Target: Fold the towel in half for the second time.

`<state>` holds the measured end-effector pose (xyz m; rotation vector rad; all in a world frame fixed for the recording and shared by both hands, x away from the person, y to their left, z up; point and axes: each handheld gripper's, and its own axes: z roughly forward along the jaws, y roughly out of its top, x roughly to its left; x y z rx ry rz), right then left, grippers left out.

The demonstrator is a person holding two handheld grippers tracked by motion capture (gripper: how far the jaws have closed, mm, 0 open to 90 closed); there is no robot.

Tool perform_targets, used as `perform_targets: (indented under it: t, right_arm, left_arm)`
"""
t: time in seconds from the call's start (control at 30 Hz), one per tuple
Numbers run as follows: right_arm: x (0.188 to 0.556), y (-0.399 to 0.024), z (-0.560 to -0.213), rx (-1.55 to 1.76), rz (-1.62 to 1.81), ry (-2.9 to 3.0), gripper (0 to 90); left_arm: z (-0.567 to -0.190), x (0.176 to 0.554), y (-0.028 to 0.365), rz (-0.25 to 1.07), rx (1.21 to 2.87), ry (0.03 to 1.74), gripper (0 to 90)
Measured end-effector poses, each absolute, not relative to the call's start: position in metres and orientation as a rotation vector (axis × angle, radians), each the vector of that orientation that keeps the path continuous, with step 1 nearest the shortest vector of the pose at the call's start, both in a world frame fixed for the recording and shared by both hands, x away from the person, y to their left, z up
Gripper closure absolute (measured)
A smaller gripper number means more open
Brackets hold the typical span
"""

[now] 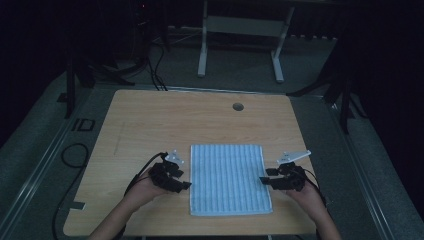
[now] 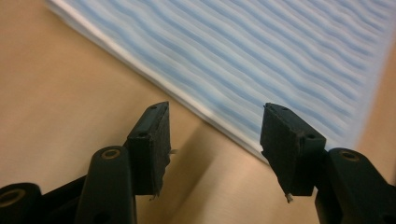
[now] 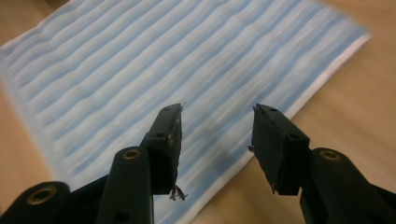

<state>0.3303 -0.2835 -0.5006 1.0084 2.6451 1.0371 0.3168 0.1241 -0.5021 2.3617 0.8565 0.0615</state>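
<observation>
a dim lab: bare wooden table (image 1: 150,120), floor cables (image 1: 150,65), stands.

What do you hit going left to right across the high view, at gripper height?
Cable loop on floor → left hand-held gripper → striped cloth → right hand-held gripper.

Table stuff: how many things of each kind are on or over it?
Striped blue-and-white cloth: 1
Black tools: 2, the left tool and the right tool
Total: 3
</observation>
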Motion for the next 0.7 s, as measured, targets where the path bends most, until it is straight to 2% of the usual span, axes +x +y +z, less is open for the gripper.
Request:
perform_targets:
  t: [0.37, 0.47, 0.5, 0.7]
  right_arm:
    - [0.392, -0.284, -0.486, 1.080, 0.968, 2.612, 52.4]
    - [0.397, -0.284, -0.485, 1.086, 0.963, 2.610, 52.3]
    - [0.410, -0.284, -0.483, 1.111, 0.956, 2.596, 52.1]
    - [0.424, -0.282, -0.482, 1.138, 0.936, 2.592, 51.4]
  left_arm:
    - [-0.497, 0.371, 0.124, 0.109, 2.350, 0.952, 42.6]
    - [-0.497, 0.375, 0.124, 0.115, 2.340, 0.960, 42.6]
    - [-0.497, 0.381, 0.123, 0.123, 2.337, 0.975, 42.6]
    - [-0.498, 0.402, 0.116, 0.124, 2.356, 0.989, 42.6]
